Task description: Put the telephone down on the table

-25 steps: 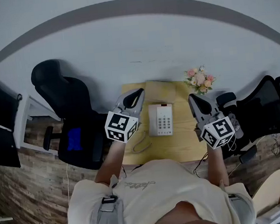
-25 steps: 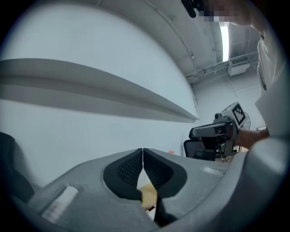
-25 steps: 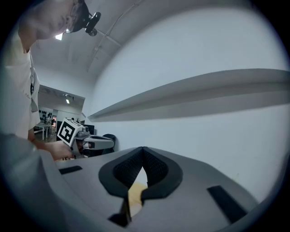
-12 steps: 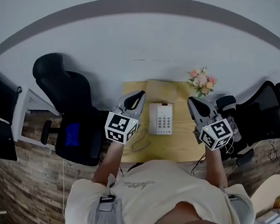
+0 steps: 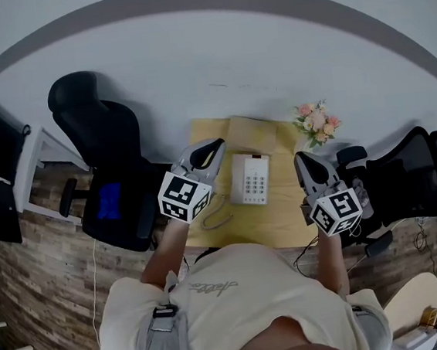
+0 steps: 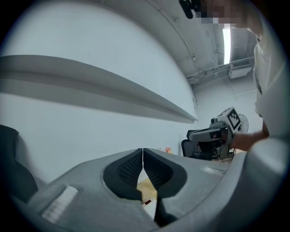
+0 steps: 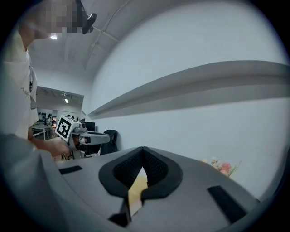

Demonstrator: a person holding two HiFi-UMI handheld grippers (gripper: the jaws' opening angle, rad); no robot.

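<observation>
The person is wearing a pale cream short-sleeved T-shirt (image 5: 240, 304) that is carrying small dark script across the chest, and a grey strap (image 5: 167, 337) with a buckle is running down over it. The left gripper (image 5: 215, 146) and the right gripper (image 5: 302, 158) are showing smooth grey shells and black ribbed pads (image 6: 129, 168), each bearing a white cube (image 5: 184, 197) printed with black square markers.

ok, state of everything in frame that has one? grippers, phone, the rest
left gripper: fingers shut, empty.
right gripper: fingers shut, empty.
telephone: flat on the table, keypad up, neither gripper touching it.
cord: loose loop on the table, left of the telephone.
flowers: upright at the table's far right corner.
</observation>
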